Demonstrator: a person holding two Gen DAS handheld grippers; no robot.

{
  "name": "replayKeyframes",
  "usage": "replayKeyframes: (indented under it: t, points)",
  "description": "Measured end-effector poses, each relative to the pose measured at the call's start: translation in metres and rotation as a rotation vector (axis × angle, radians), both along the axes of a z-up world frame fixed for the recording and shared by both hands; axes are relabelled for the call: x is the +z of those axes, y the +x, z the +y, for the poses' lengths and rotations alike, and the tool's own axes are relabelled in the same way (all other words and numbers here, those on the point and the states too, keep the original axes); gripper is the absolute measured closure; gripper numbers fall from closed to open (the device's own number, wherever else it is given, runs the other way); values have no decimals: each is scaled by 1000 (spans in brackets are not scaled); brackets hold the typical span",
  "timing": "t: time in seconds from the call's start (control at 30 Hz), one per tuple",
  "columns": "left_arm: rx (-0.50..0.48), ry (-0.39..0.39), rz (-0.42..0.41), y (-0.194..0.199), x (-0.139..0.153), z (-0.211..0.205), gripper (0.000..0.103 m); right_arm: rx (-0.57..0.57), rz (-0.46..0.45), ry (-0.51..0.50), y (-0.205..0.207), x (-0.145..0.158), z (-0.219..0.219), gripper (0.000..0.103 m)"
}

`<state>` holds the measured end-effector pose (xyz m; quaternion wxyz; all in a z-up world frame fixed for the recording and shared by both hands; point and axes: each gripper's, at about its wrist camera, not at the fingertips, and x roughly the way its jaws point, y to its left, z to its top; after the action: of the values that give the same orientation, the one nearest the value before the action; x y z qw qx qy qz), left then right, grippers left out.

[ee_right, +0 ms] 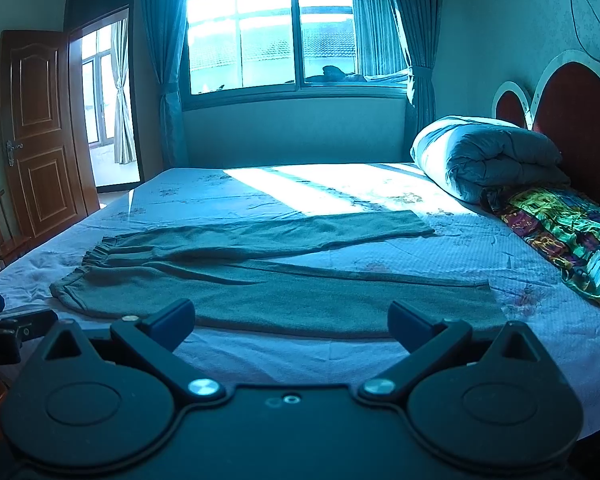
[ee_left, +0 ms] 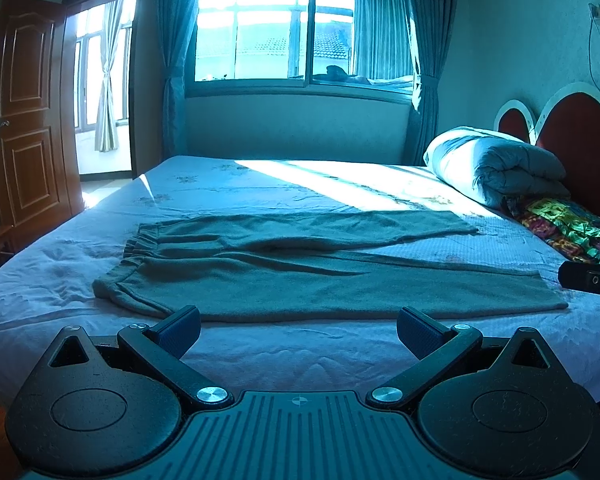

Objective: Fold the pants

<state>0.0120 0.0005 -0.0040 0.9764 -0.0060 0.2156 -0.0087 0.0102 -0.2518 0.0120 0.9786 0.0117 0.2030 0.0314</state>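
Note:
Grey-green pants (ee_left: 300,280) lie flat on the bed, waistband at the left, both legs stretched to the right and spread apart; they also show in the right wrist view (ee_right: 268,292). My left gripper (ee_left: 298,330) is open and empty, just short of the near leg's front edge. My right gripper (ee_right: 290,326) is open and empty, also just in front of the near leg. The right gripper shows at the right edge of the left wrist view (ee_left: 592,280), and the left gripper at the left edge of the right wrist view (ee_right: 4,332).
The bed (ee_left: 300,356) has a pale sheet. A rolled quilt (ee_left: 496,168) and a colourful pillow (ee_left: 572,232) lie by the headboard (ee_left: 580,128) at the right. A window (ee_left: 300,28) is behind, an open door (ee_left: 24,104) and a wooden chair (ee_right: 4,236) at the left.

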Motion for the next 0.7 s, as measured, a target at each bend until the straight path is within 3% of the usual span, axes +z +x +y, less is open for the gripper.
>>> replayKeyframes:
  t: [0.17,0.27,0.37,0.5,0.57,0.63,0.7]
  points:
    - [41,40,-2,21,-4,18,0,45,-8,41,17,2,-7,6]
    - [151,-17,44,50,-5,46,0,59,-1,77,42,3,-10,6]
    - [127,-58,85,86,-5,78,0,85,-11,74,71,7,-8,6]
    - [133,66,96,145,-4,113,0,124,-13,36,120,11,1,6]
    - [138,72,126,185,-6,135,0,158,6,34,151,11,5,9]
    - [138,100,149,224,-11,155,0,181,20,32,186,11,11,20]
    - [141,124,155,261,-16,171,0,188,26,0,231,8,22,19]
